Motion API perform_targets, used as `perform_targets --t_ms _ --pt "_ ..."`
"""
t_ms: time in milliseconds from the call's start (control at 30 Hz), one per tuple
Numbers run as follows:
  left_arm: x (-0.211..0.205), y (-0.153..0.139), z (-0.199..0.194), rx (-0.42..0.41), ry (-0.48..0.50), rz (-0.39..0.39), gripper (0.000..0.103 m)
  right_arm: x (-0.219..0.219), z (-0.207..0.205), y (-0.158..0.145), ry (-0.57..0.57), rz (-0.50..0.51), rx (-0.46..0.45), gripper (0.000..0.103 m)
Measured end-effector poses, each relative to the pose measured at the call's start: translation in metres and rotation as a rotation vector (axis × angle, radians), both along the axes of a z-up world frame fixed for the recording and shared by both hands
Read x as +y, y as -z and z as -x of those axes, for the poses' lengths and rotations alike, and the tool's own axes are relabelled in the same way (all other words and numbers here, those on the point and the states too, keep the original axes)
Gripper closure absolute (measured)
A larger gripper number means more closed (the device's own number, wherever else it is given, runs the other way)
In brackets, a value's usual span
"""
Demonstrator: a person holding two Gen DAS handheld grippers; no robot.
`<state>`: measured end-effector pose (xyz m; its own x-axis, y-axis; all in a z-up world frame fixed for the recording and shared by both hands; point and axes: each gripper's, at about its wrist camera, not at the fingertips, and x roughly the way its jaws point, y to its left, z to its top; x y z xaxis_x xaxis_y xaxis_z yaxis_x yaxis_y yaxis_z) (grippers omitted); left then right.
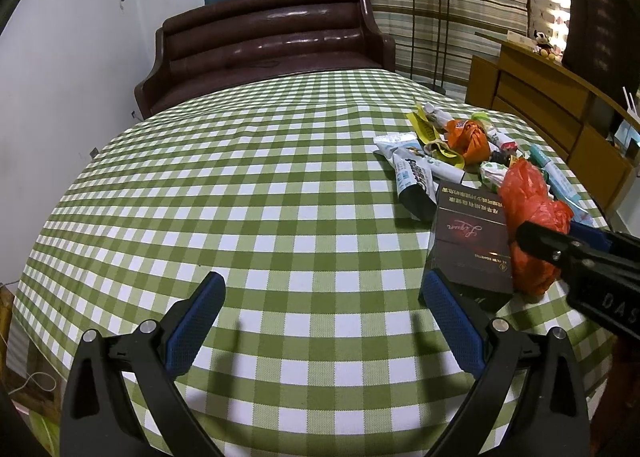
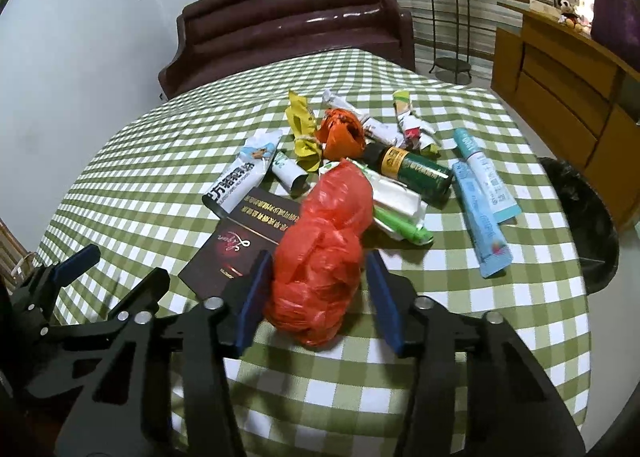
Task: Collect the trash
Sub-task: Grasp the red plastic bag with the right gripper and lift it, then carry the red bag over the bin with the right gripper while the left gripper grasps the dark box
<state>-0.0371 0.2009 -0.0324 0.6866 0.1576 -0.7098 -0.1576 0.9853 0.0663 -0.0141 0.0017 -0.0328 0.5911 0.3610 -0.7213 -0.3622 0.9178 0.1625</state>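
A pile of trash lies on the green checked tablecloth (image 2: 460, 337). A crumpled red plastic bag (image 2: 320, 261) sits between the fingers of my right gripper (image 2: 318, 269); the left pad touches it, a small gap shows at the right pad. It also shows in the left wrist view (image 1: 528, 217). A dark cigarette box (image 2: 240, 241) lies just left of it, also in the left wrist view (image 1: 468, 241). My left gripper (image 1: 324, 297) is open and empty above bare cloth, its right finger beside the box. Wrappers, an orange bag (image 2: 340, 129) and a green bottle (image 2: 416, 173) lie behind.
A black-lined bin (image 2: 580, 217) stands off the table's right edge. Blue tubes (image 2: 480, 197) lie at the right of the pile. A brown leather sofa (image 1: 264, 41) stands behind the table, a wooden cabinet (image 1: 552, 105) and a plant stand (image 1: 432, 17) at the right.
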Motion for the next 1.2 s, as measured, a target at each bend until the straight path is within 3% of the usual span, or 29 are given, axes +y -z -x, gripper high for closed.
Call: perform_targets --t_ms 67,200,333,433,500,567,900,1200 --pt "0.000 0.000 -0.001 0.001 0.001 0.003 0.007 0.000 0.001 -0.002 0.006 0.012 -0.012 0.063" --pt "-0.002 -0.001 -0.001 -0.001 0.006 0.009 0.007 -0.005 0.002 -0.001 0.017 0.020 -0.011 0.063" --pt "-0.004 -0.001 -0.002 0.000 0.009 0.012 0.007 -0.008 0.002 -0.002 0.035 0.006 -0.008 0.039" --pt "-0.005 -0.001 -0.003 0.003 0.009 0.020 0.007 -0.007 0.002 -0.001 0.036 0.004 -0.007 0.038" --pt "-0.006 -0.001 -0.003 0.002 0.012 0.022 0.007 -0.006 0.000 0.002 0.029 0.018 -0.001 0.040" --pt "-0.008 -0.002 -0.003 0.001 0.015 0.024 0.007 -0.006 -0.001 0.004 0.016 0.008 0.019 0.059" --pt "-0.039 -0.009 -0.006 -0.008 0.084 0.043 0.007 -0.031 0.022 -0.023 0.009 0.025 -0.093 0.061" --pt "-0.076 -0.004 -0.027 0.008 0.143 0.045 0.007 -0.085 0.024 -0.026 0.069 0.048 -0.109 0.061"
